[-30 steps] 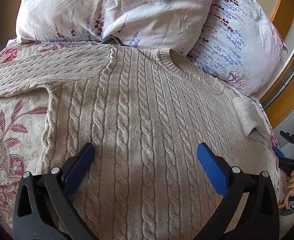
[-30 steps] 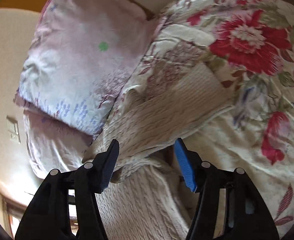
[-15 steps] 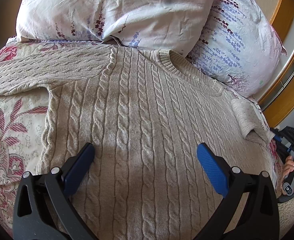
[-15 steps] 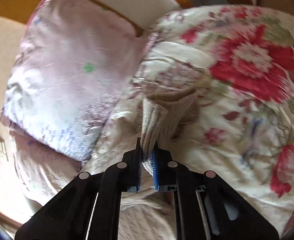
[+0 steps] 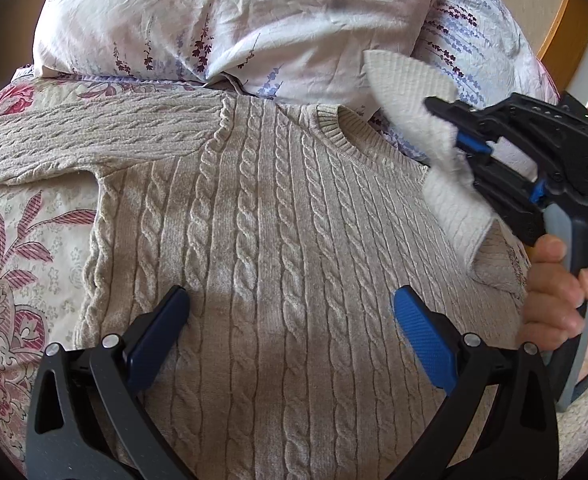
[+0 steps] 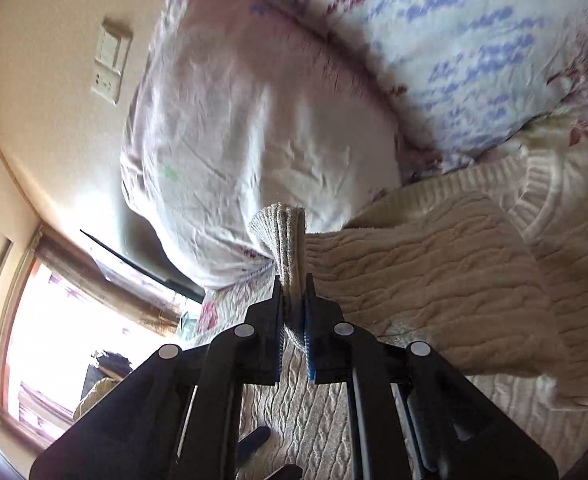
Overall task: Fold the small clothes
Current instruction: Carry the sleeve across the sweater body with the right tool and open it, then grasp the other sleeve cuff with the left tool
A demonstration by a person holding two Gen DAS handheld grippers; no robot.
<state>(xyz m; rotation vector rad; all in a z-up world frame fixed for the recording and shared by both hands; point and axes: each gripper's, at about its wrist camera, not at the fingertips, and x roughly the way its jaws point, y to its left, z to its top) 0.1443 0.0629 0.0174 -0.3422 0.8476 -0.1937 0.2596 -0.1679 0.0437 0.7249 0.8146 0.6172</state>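
A beige cable-knit sweater [image 5: 278, 216] lies flat on the floral bedspread, neck toward the pillows. My left gripper [image 5: 290, 320] is open and hovers just above the sweater's lower body. My right gripper [image 6: 293, 300] is shut on the ribbed cuff of the sweater's right sleeve [image 6: 282, 236] and holds it lifted above the sweater's right shoulder. It shows at the right of the left wrist view [image 5: 460, 148] with the sleeve [image 5: 410, 84] hanging from it. The other sleeve [image 5: 94, 136] lies stretched out to the left.
Two pillows [image 5: 230, 20] lean at the head of the bed behind the sweater's neck. The floral bedspread [image 5: 18, 248] shows to the left. A wall with a switch plate [image 6: 110, 64] and a window [image 6: 66, 320] lie beyond the pillows.
My right gripper shut on the right sleeve's cuff, lifted it off the bed edge and carried it up over the sweater's right shoulder. My left gripper stayed open in place.
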